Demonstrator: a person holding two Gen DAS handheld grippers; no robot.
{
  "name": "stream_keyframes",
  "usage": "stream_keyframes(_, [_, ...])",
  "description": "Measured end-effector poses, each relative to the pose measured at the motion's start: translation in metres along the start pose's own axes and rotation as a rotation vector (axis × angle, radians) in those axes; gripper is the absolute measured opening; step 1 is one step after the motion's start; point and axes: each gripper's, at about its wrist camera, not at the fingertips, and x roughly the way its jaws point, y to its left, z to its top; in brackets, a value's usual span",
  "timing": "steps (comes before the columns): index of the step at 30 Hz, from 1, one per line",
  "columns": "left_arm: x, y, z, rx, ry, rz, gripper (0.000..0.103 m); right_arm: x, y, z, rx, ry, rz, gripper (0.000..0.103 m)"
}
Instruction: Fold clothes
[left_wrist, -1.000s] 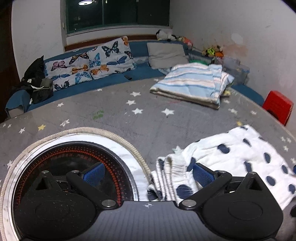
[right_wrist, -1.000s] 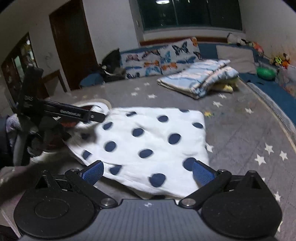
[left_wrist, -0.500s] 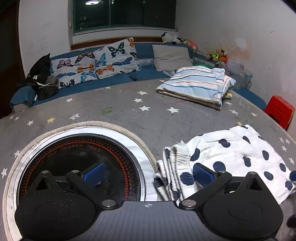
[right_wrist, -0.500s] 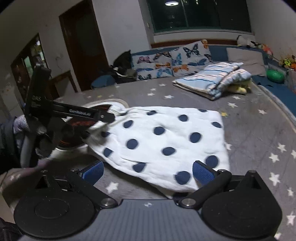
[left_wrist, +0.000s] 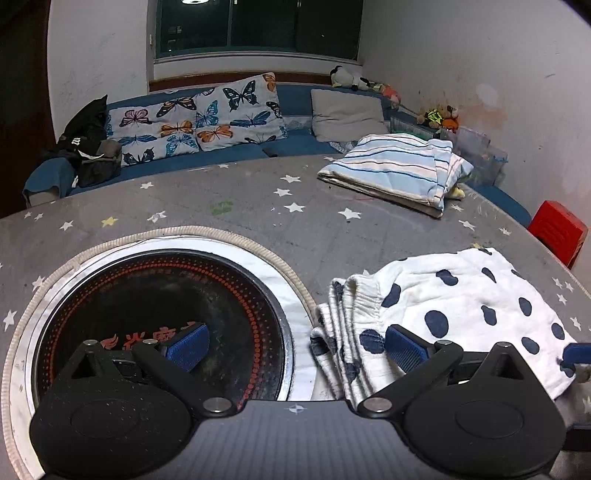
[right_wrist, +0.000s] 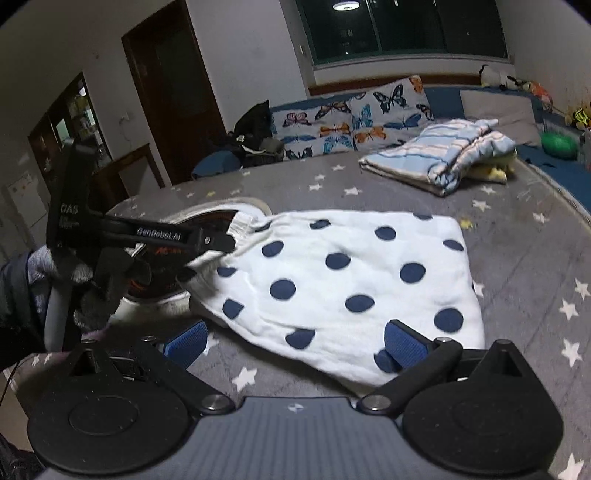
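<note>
A white garment with dark blue dots (right_wrist: 351, 273) lies flat on the grey star-patterned table (right_wrist: 517, 251). Its gathered elastic waistband (left_wrist: 343, 314) points toward the round cooktop. My left gripper (left_wrist: 295, 343) is open at the waistband end, and its right pad (left_wrist: 404, 347) rests over the cloth. In the right wrist view the left gripper (right_wrist: 221, 242) reaches in from the left, held by a gloved hand (right_wrist: 55, 266). My right gripper (right_wrist: 293, 343) is open at the garment's near hem, with its right pad (right_wrist: 402, 343) over the cloth's edge.
A round black cooktop (left_wrist: 159, 314) with a white rim is set into the table left of the garment. A folded striped blanket (left_wrist: 399, 173) lies at the far right. Beyond the table are a sofa with butterfly pillows (left_wrist: 199, 118) and a red stool (left_wrist: 557, 232).
Both grippers have drawn back a little from the garment and stayed open. The cloth now lies flatter and farther out in the right wrist view.
</note>
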Motion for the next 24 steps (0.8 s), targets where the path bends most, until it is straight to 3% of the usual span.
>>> stream_keyframes(7, [-0.001,0.002,-0.003,-0.007,0.019,0.003,0.103,0.022,-0.004,-0.005,0.046,0.038,-0.038,0.103])
stream_keyframes(24, [-0.018,-0.003,-0.011,0.002,0.023,-0.026,0.103,0.008,0.008,-0.010,-0.003,0.004,-0.171,0.103])
